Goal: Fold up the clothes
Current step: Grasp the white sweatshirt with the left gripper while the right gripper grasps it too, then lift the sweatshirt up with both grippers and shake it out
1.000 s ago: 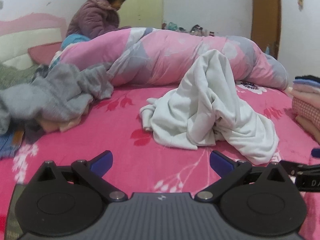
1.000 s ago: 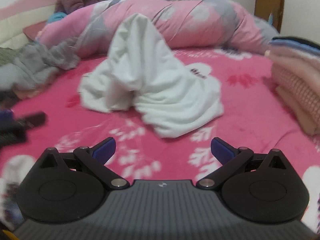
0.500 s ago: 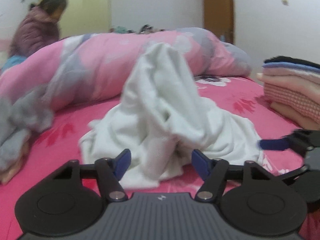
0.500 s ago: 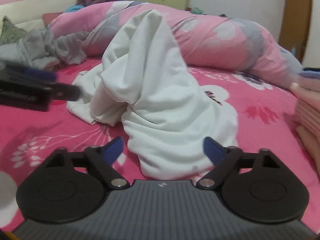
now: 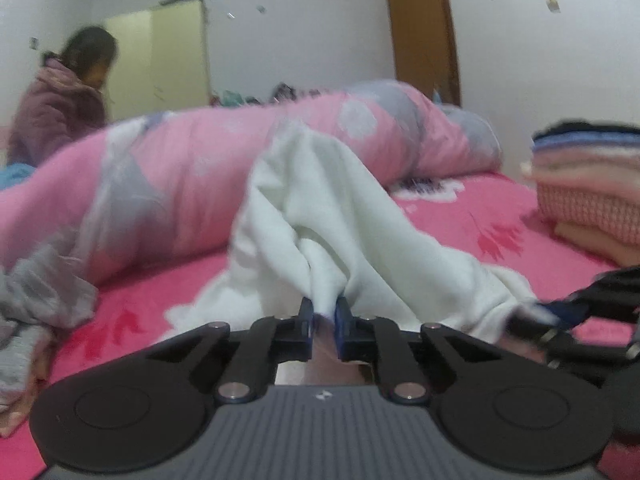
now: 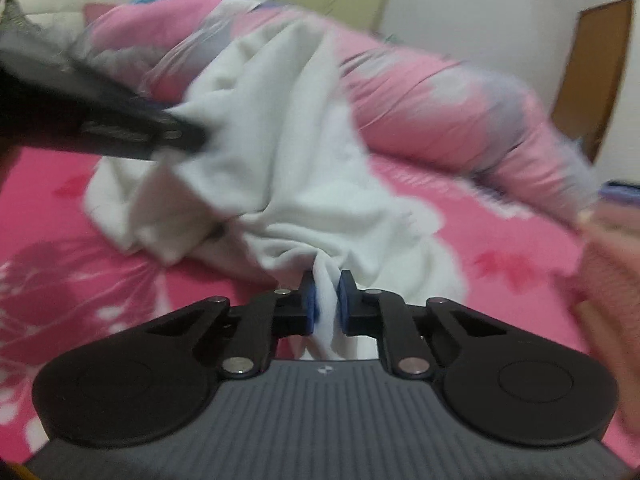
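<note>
Both hand-held grippers have gone from spread wide and short of the cloth a second ago to clamped on it. The left hand-held gripper (image 5: 323, 314) now pinches a fold of the white garment (image 5: 344, 216) between its blue pads, and the right hand-held gripper (image 6: 326, 300) does the same at another spot of that garment (image 6: 288, 168). In the left wrist view the right one shows at the right edge, meeting the cloth's trailing corner, though blur hides the contact.

My judgement is that the garment is now held at two points and ready to be lifted and spread out, which a fold would need.

Largest in sight is the bed (image 5: 480, 220) with its pink flowered sheet. A rolled pink and grey quilt (image 5: 192, 176) runs along its far edge. The garment lies about mid-bed, just in front of that roll, crumpled and peaked into a tent, not flat. A stack of folded clothes (image 5: 588, 188) sits near the bed's right edge, and loose grey clothing (image 5: 44, 300) near its left edge.
</note>
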Action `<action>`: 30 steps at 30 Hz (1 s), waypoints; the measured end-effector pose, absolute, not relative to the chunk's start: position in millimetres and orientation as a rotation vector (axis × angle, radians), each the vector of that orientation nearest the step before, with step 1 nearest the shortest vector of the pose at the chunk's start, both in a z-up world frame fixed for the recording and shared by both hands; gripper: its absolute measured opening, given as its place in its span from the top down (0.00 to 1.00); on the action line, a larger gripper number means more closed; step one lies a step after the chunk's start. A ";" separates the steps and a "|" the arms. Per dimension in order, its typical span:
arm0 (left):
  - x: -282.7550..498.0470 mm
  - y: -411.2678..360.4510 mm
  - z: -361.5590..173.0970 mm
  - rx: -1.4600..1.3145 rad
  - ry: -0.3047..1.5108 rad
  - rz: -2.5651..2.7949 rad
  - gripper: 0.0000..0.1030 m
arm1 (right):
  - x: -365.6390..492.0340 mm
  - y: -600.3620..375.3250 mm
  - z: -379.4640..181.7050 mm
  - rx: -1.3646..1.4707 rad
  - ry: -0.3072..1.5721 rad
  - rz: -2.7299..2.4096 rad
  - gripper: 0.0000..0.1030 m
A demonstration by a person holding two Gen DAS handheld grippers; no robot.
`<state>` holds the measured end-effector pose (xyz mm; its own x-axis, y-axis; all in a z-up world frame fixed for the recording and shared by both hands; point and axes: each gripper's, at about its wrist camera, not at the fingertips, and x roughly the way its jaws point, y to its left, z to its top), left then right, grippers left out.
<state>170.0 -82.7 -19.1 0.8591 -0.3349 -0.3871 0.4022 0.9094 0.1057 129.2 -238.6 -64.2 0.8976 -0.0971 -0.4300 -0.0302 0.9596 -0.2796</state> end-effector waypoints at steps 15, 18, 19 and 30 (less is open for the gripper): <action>55.4 -6.9 114.1 0.061 0.037 -0.353 0.91 | 18.5 -261.3 58.6 -0.247 0.071 -0.183 0.94; 30.9 3.3 144.2 0.044 -0.032 -0.352 0.91 | -6.1 -257.2 84.8 -0.244 -0.005 -0.170 0.95; 21.7 6.7 152.7 0.038 -0.055 -0.351 0.91 | -15.1 -255.1 93.5 -0.244 -0.033 -0.166 0.95; -60.8 17.4 223.5 0.025 -0.216 -0.385 0.92 | -98.3 -255.6 158.3 -0.235 -0.260 -0.142 0.95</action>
